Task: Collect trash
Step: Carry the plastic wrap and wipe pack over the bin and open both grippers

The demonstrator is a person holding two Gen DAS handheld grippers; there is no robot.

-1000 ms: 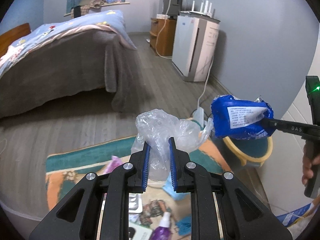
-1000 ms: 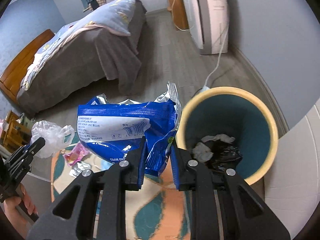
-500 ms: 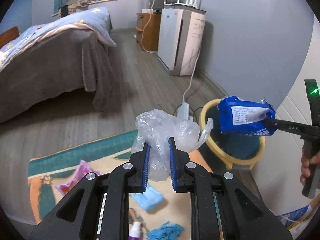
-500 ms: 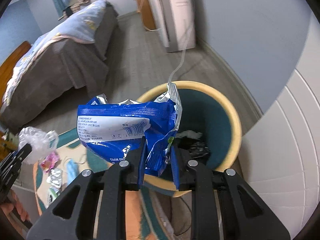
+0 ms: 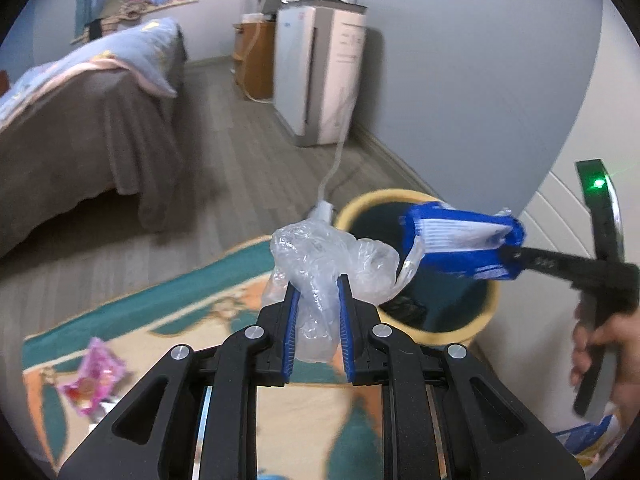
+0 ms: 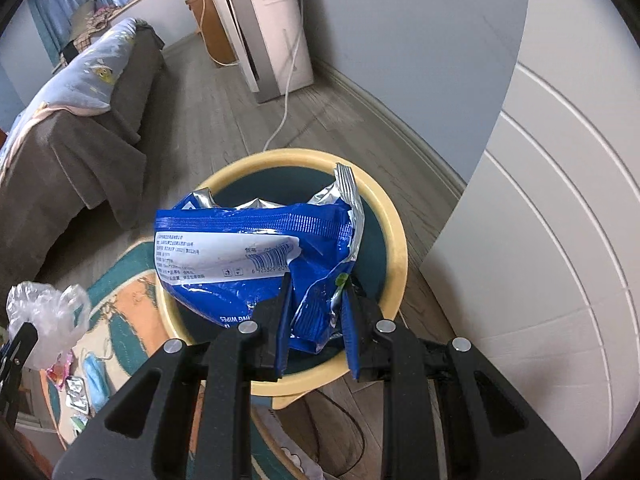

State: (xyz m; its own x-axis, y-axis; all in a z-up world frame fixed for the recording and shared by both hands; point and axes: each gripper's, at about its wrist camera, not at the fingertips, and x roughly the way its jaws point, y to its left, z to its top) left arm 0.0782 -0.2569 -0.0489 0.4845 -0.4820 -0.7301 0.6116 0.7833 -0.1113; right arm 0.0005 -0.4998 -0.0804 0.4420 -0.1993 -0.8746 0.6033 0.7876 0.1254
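Observation:
My right gripper (image 6: 316, 292) is shut on a blue wipes packet (image 6: 248, 252) and holds it right above the yellow-rimmed teal bin (image 6: 394, 236). In the left wrist view the packet (image 5: 460, 240) hangs over the bin (image 5: 360, 204). My left gripper (image 5: 318, 292) is shut on a crumpled clear plastic bag (image 5: 332, 260), held above the rug just left of the bin; the bag also shows in the right wrist view (image 6: 44, 312).
A patterned rug (image 5: 200, 300) holds a pink wrapper (image 5: 96, 376), a blue face mask (image 6: 94, 376) and a foil blister pack (image 6: 76, 396). A bed (image 5: 80, 120) stands at left, a white appliance (image 5: 320, 80) with cable by the wall, a white panel (image 6: 540, 240) at right.
Both grippers have moved toward the bin. The blue packet now hangs over the bin's opening, and the plastic bag is closer to the bin's left rim.

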